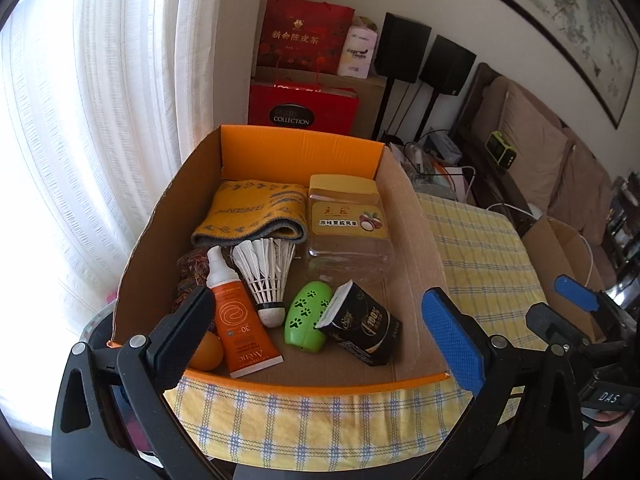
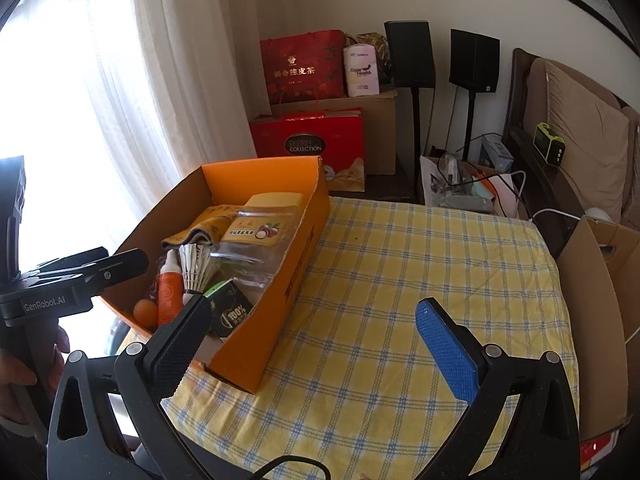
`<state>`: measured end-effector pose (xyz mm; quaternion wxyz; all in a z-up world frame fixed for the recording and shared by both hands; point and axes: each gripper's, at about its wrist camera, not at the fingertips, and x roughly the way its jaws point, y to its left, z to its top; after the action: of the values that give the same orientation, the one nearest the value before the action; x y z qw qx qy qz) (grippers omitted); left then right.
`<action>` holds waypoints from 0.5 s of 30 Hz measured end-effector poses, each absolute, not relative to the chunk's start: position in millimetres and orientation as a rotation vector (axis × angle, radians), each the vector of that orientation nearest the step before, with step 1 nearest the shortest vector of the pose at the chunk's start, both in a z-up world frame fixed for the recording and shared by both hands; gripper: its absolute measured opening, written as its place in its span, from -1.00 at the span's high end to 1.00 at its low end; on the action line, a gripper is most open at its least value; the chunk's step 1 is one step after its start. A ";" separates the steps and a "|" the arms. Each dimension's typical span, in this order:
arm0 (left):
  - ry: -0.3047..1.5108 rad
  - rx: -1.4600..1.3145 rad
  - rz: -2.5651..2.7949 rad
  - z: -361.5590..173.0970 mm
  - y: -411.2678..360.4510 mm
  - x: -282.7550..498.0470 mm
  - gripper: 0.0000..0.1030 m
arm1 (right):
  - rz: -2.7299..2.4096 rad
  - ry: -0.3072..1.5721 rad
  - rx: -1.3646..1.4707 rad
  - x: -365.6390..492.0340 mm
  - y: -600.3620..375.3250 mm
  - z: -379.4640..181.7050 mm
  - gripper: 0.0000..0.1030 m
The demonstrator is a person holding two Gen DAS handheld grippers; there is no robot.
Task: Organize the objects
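Note:
An orange cardboard box (image 1: 304, 142) stands on the yellow checked cloth (image 1: 480, 248). Inside lie a folded yellow towel (image 1: 256, 210), a clear jar with a yellow lid (image 1: 346, 220), a shuttlecock (image 1: 266, 272), an orange sunscreen tube (image 1: 236, 316), an orange ball (image 1: 206, 354), a green paw-print case (image 1: 306, 314) and a black tissue pack (image 1: 360, 326). My left gripper (image 1: 320, 332) is open and empty over the box's near edge. My right gripper (image 2: 316, 344) is open and empty above the cloth, right of the box (image 2: 288, 276).
Red gift bags (image 1: 302, 108) and black speakers (image 1: 402, 46) stand behind the table. A sofa with cushions (image 1: 540, 148) is at the right. A brown carton (image 2: 600, 300) stands at the table's right edge. Curtains (image 1: 100, 120) hang on the left.

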<state>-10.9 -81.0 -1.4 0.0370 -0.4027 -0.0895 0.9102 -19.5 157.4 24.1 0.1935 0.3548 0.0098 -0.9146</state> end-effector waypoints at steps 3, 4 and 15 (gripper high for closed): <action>-0.247 -1.228 2.795 -2.0 -70.6 -0.7 -1.00 | -2.590 0.036 0.984 -7.9 166.2 24.7 -1.00; -0.226 -1.225 2.803 -2.2 -67.0 2.5 -1.00 | -2.594 0.031 0.984 -4.7 169.0 24.7 -1.00; -0.137 -1.248 2.817 -11.5 -40.0 34.8 -1.00 | -2.644 -0.022 0.998 22.9 198.9 15.2 -1.00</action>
<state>34.8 -40.0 -11.5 0.0288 -0.4046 -0.0443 0.9130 22.9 198.9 15.2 0.1572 0.3488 -0.0076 -0.9239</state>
